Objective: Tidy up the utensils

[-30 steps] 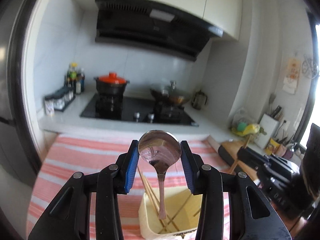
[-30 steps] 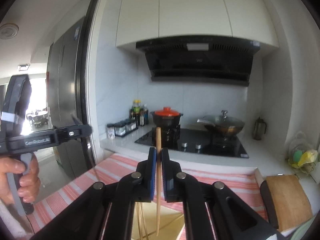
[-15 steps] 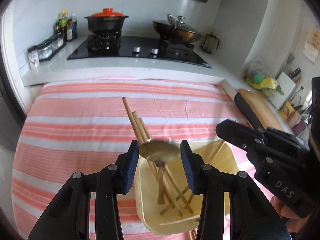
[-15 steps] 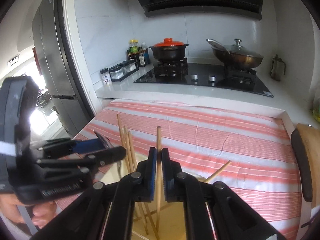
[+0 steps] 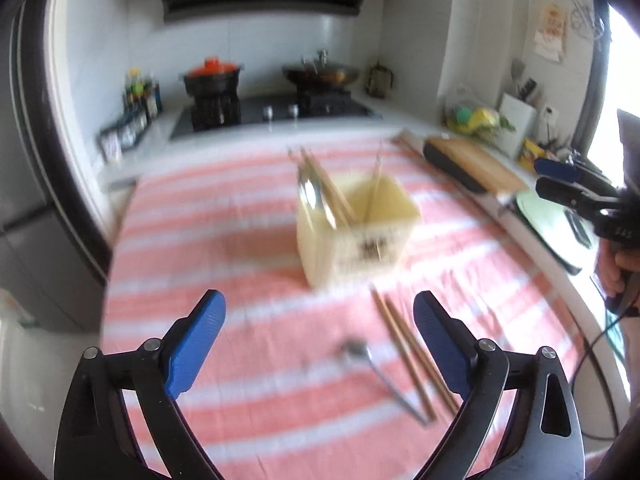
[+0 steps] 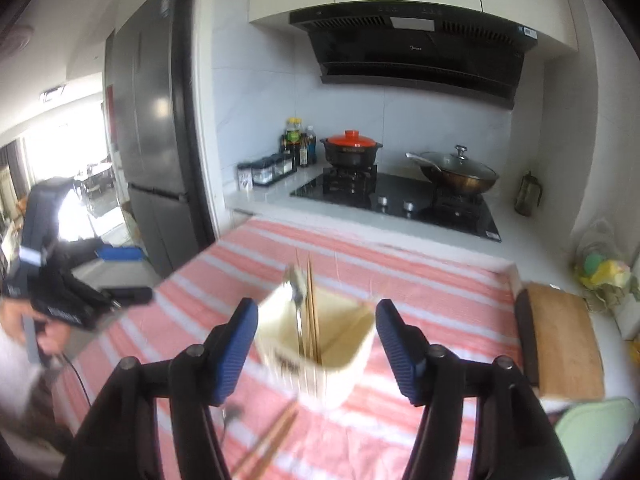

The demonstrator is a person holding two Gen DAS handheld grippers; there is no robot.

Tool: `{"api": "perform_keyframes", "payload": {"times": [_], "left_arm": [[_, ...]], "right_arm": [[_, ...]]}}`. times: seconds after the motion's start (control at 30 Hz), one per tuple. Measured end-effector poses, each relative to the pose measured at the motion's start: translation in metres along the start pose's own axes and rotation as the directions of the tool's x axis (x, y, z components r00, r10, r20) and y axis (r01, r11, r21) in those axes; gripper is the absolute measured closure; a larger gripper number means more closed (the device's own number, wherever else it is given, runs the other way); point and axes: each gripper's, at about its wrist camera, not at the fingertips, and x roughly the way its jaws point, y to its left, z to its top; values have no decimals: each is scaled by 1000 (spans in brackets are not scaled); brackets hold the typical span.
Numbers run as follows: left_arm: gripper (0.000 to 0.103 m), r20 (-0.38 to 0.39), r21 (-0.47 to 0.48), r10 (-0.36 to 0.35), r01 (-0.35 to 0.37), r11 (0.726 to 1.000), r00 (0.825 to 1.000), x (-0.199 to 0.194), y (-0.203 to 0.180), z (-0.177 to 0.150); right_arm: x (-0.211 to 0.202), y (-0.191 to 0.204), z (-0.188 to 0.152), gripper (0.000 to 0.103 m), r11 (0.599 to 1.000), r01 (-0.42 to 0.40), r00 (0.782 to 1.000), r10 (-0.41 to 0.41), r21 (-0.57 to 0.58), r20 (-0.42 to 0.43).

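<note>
Utensil sort: both tools empty, loose pieces left on the cloth

Jaws of the left hand-held gripper [image 5: 319, 340] stand wide and are opening, nothing between the blue pads. Just beyond them, on the striped cloth [image 5: 240, 420] covering the worktop, lie a loose spoon [image 5: 356, 350] and a pair of chopsticks [image 5: 404, 344], side by side, in front of the cream utensil box [image 5: 356, 240]. Judgement: these are the pieces not yet sorted, and the wide jaws suit a reach for one of them.

Right hand-held gripper [image 6: 316, 340]: jaws apart and opening, pads clear of everything; the box [image 6: 320, 368] shows between them only by line of sight, farther off. Inside it a spoon [image 6: 296, 284] and several chopsticks [image 6: 312, 308] lean upright against one wall, so the box acts as the collecting point.

Far field: hob with red-lidded pot [image 6: 351, 148] and wok [image 6: 460, 170]; cutting board [image 6: 564, 340] at the right edge.

View differences: the left wrist view shows the loose spoon whole and the other tool held in a hand [image 5: 616, 272] at far right. The right wrist view shows the box interior, but of the loose chopsticks only the ends. Both views are motion-blurred; fine detail cannot be read.
</note>
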Motion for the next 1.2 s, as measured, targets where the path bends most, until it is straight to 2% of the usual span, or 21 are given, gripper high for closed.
{"api": "perform_keyframes", "payload": {"times": [0.1, 0.2, 0.27, 0.33, 0.5, 0.6, 0.73, 0.77, 0.87, 1.0, 1.03, 1.1, 1.13, 1.2], "left_arm": [[8, -87, -107, -40, 30, 994, 995, 21, -11, -86], [9, -150, -221, -75, 41, 975, 986, 38, -22, -149], [9, -159, -264, -92, 47, 963, 983, 45, -30, -170], [9, -184, -278, -105, 50, 959, 977, 52, -37, -175], [9, -137, -155, -6, -16, 988, 991, 62, -55, -146], [9, -123, -160, 13, -33, 987, 992, 75, -52, -131], [9, -130, -190, 50, -74, 979, 990, 101, -46, -122], [9, -136, -206, 53, -81, 975, 989, 108, -45, -120], [9, -143, -240, 44, -78, 968, 989, 122, -48, -118], [10, -149, -217, 97, -129, 968, 984, 136, -57, -116], [10, -149, -207, 117, -147, 967, 982, 138, -58, -116], [10, -151, -188, 157, -184, 965, 976, 144, -59, -115], [10, -157, -178, 175, -202, 963, 972, 147, -58, -115], [10, -171, -166, 187, -216, 962, 967, 152, -57, -117]], "right_arm": [[-5, 17, -94, 41, 998, 63, 997, -63, -6, -49], [0, 40, -184, 41, 992, 120, 986, -116, 26, -118], [0, 57, -222, 41, 991, 124, 984, -115, 59, -138], [5, 68, -242, 41, 988, 119, 983, -103, 100, -154], [10, 71, -258, 42, 971, 68, 984, -28, 228, -174], [17, 72, -251, 48, 971, 58, 985, -17, 234, -174], [27, 67, -238, 49, 964, 31, 983, 18, 262, -184], [32, 66, -234, 51, 963, 29, 981, 24, 269, -194], [52, 62, -227, 68, 949, 2, 971, 74, 315, -228], [86, 62, -221, 83, 921, -52, 947, 168, 386, -272], [93, 64, -220, 85, 924, -51, 941, 172, 379, -293], [107, 70, -220, 95, 936, -17, 925, 148, 352, -349], [108, 70, -219, 96, 938, -2, 931, 129, 348, -342], [111, 71, -216, 97, 942, 28, 925, 102, 334, -366]]}}
